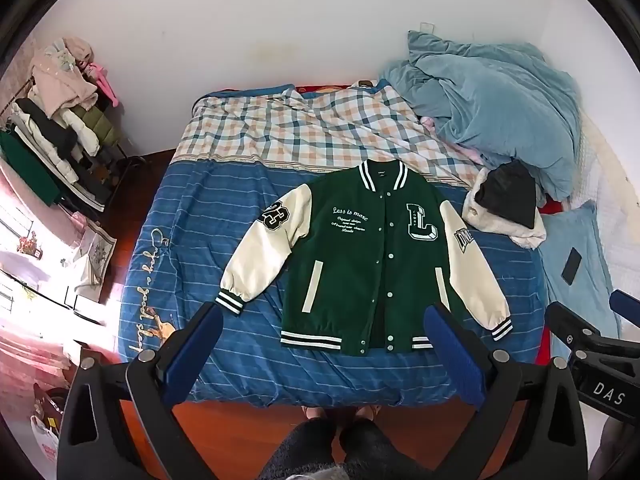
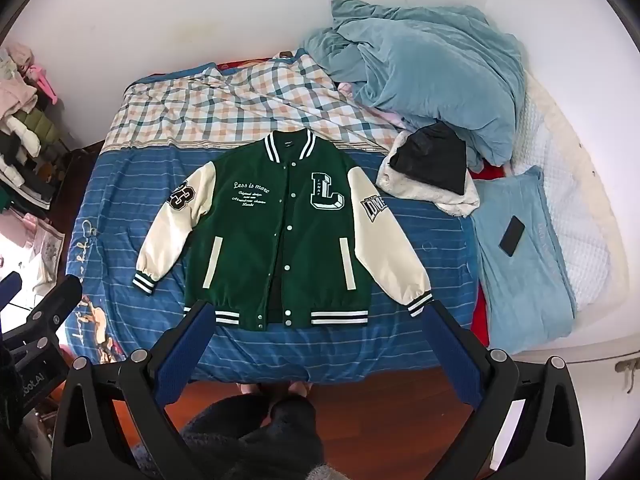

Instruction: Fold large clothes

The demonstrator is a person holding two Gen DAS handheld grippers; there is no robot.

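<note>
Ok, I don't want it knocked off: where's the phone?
The phone lies on the light blue pillow at the bed's right side, right of the jacket.

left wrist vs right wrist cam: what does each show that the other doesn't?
Left wrist only: the clothes rack in full, a sunlit window area at far left, and the right gripper at the right edge.

Right wrist only: the white waffle blanket beside the pillow, and the left gripper at the left edge.

Both: the green varsity jacket flat on the bed, blue duvet, phone, each gripper's own fingers open and empty.
</note>
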